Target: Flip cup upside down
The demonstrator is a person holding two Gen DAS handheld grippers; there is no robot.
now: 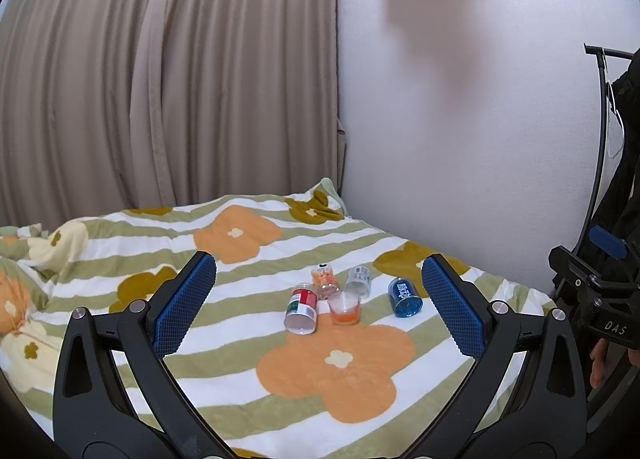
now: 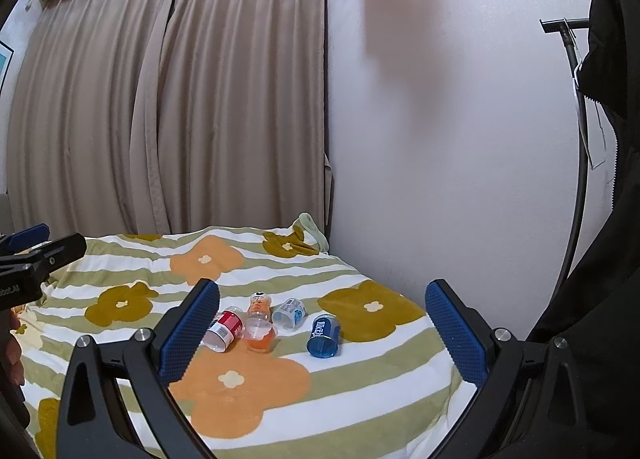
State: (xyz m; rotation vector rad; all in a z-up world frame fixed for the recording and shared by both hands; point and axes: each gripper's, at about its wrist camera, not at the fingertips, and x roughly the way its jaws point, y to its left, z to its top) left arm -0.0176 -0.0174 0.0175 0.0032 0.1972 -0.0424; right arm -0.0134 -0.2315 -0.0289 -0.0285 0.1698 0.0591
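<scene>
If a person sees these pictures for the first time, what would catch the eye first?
Probably the striped green-and-white blanket with big orange flowers, filling the lower half. Near its middle sits a small cluster of clear plastic cups: an upright one with orange bottom, a red-labelled one and a blue one on their sides. Both open claws, left and right, frame them.

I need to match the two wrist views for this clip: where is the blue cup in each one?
Left wrist view: the blue cup lies on its side on the blanket, right of the cup cluster, close to the right finger's blue pad.
Right wrist view: the blue cup lies just right of centre, between the two fingers.
Shared landmark: the clear cup with an orange bottom, standing to its left in both.
</scene>
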